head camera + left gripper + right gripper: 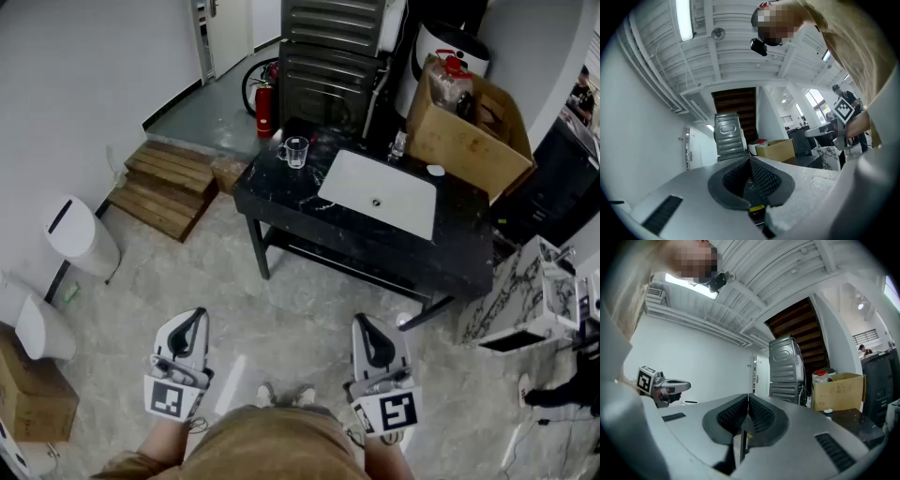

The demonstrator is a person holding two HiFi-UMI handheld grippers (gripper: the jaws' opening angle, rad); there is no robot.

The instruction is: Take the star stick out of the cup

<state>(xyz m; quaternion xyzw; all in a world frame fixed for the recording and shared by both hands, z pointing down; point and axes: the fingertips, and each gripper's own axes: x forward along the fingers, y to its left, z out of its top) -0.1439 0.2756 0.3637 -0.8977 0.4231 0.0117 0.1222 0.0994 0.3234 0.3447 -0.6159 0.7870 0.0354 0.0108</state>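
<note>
A clear glass cup (296,151) with a handle stands near the far left corner of the black marble table (366,246). It is too small in the head view to make out a star stick inside it. Both grippers are held low by the person's waist, well short of the table. My left gripper (194,319) is shut and holds nothing; in the left gripper view its jaws (749,160) meet at the tips. My right gripper (364,325) is likewise shut and empty, with the jaws (748,397) pressed together in the right gripper view.
A white sink basin (380,192) is set into the table top. An open cardboard box (469,127) stands at its far right. Beyond it are a grey appliance stack (333,56) and a red fire extinguisher (264,105). Wooden steps (169,186) and a white bin (82,236) lie left.
</note>
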